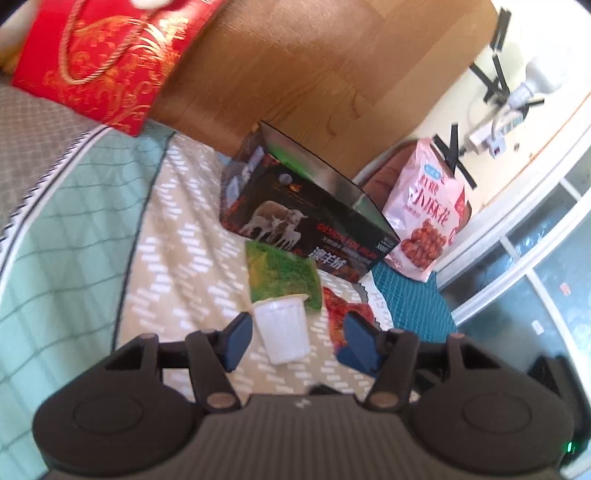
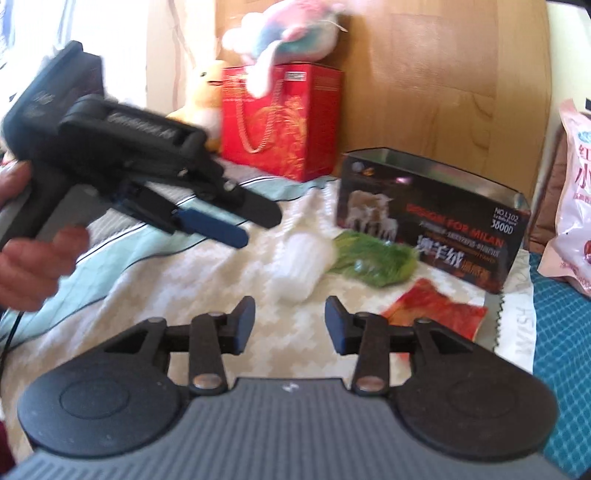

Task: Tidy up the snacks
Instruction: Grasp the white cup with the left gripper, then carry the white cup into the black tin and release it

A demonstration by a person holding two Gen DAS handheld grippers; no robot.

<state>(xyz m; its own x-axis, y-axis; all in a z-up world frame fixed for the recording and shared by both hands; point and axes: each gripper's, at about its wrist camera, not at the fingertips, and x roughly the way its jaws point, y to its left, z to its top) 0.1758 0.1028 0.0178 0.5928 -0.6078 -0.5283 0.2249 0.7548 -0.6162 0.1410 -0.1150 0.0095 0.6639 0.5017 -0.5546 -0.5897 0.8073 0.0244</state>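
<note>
A white ribbed snack cup (image 1: 282, 328) lies on the patterned blanket, between the open jaws of my left gripper (image 1: 295, 341), not gripped. It also shows in the right wrist view (image 2: 301, 264), blurred. A green snack packet (image 1: 282, 275) (image 2: 373, 258) lies just beyond it, and a red-orange packet (image 1: 340, 308) (image 2: 439, 314) to the right. An open black box with a sheep picture (image 1: 314, 225) (image 2: 432, 225) stands behind them. My right gripper (image 2: 290, 325) is open and empty, short of the cup. The left gripper (image 2: 229, 225) appears at the left, hand-held.
A red gift box (image 1: 107, 62) (image 2: 284, 118) with plush toys (image 2: 284, 33) stands against the wooden headboard (image 1: 314, 66). A pink snack bag (image 1: 428, 214) (image 2: 572, 206) leans at the right. A teal mat (image 1: 413, 302) lies near the bed edge.
</note>
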